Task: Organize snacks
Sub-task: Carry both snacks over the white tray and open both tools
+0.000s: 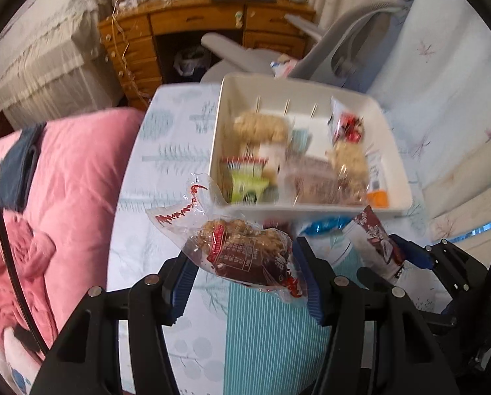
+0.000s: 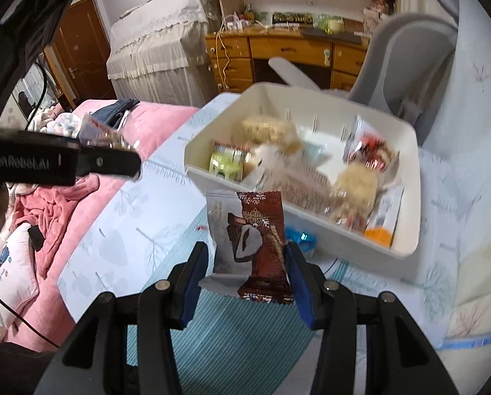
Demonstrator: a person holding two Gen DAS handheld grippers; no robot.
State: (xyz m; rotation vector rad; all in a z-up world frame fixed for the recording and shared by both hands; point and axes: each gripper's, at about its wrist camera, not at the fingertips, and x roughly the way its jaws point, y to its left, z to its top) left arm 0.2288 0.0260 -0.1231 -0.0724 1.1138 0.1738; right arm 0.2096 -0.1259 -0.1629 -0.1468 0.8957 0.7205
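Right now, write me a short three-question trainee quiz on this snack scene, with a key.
1. True or false: the left gripper is closed on a clear bag of brown snacks.
2. Multiple choice: what does the right gripper hold? A) an orange-tipped sachet B) a brown and white packet with snowflakes C) a green carton
3. Fill in: the white bin on the bedspread already holds several ____.

Key:
1. True; the bag sits clamped between its jaws.
2. B; the brown and white packet stands upright between the jaws, in front of the bin.
3. Snacks; wrapped pieces lie inside, blurred in both views.
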